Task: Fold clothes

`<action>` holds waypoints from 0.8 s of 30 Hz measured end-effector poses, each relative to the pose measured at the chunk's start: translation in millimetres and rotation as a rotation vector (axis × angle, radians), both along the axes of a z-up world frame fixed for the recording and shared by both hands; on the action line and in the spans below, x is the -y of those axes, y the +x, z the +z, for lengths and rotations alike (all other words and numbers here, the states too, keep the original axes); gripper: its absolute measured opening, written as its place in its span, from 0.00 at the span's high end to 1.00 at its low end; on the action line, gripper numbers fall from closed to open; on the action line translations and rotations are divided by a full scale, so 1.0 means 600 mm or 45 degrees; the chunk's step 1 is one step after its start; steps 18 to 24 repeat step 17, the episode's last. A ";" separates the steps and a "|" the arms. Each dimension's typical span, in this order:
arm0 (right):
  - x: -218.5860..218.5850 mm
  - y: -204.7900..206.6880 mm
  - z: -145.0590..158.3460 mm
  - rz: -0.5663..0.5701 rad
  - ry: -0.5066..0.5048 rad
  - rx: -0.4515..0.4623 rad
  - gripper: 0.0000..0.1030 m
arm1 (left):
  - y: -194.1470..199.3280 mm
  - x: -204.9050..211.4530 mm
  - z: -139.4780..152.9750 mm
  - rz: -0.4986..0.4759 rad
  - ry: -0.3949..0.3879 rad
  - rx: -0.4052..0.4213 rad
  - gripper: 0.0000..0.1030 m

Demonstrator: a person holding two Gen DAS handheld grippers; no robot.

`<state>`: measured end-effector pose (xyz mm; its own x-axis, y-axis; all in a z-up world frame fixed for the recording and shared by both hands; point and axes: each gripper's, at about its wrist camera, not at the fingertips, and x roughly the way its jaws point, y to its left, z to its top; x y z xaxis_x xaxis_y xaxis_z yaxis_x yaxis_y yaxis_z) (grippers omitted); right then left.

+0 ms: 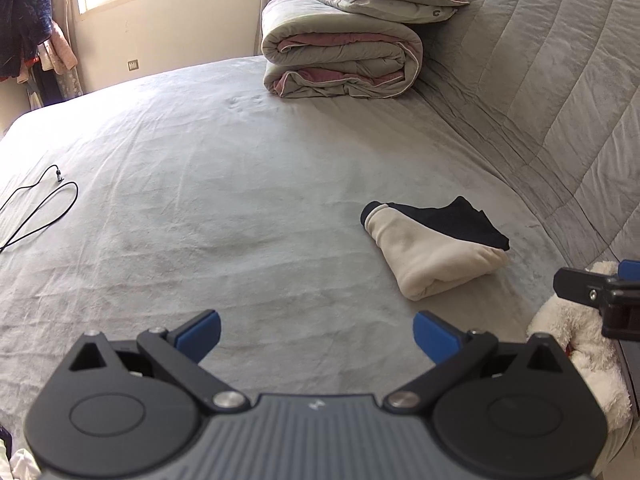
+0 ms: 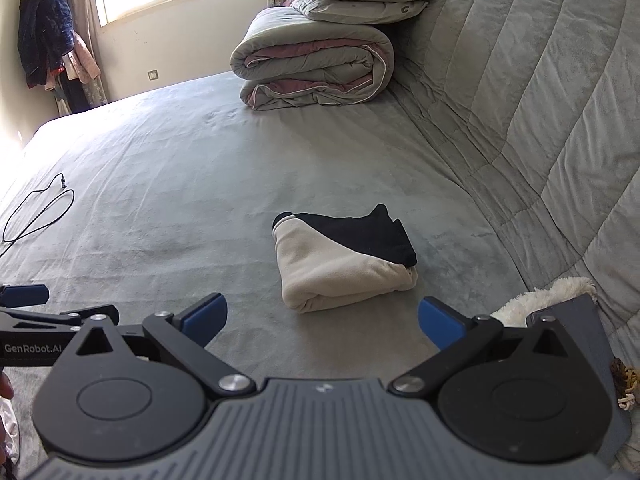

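The only readable text is "GenRobot.AI", in pale letters on the black side of the left hand-held gripper [image 2: 32, 320], which juts in at the near left edge of the right wrist view. A small pale logo mark sits on the ribbed grey body of each hand-held gripper, near the middle, too small to read. A single small mark shows on the lower pillow's [image 2: 360, 8] corner, possibly a letter "C".

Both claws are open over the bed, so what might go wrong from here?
The folded cream-and-black fleece garment is loosely bundled; grabbing one layer may undo it. The fluffy white plush beside the right gripper could get snagged. The black cable lies far from the left gripper, a lesser tangle risk.
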<state>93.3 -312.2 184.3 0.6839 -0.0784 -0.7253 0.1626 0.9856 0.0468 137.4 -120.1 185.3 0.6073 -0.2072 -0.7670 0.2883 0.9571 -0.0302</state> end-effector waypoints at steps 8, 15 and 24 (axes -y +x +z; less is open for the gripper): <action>-0.036 -0.037 0.026 0.052 -0.019 0.043 0.00 | -0.046 -0.030 0.028 0.019 -0.010 0.064 0.01; -0.070 -0.044 0.013 0.086 0.012 0.070 0.00 | -0.069 -0.064 0.029 0.044 -0.026 0.089 0.01; -0.083 -0.042 -0.001 0.090 0.023 0.073 0.00 | -0.069 -0.077 0.016 0.056 -0.013 0.105 0.01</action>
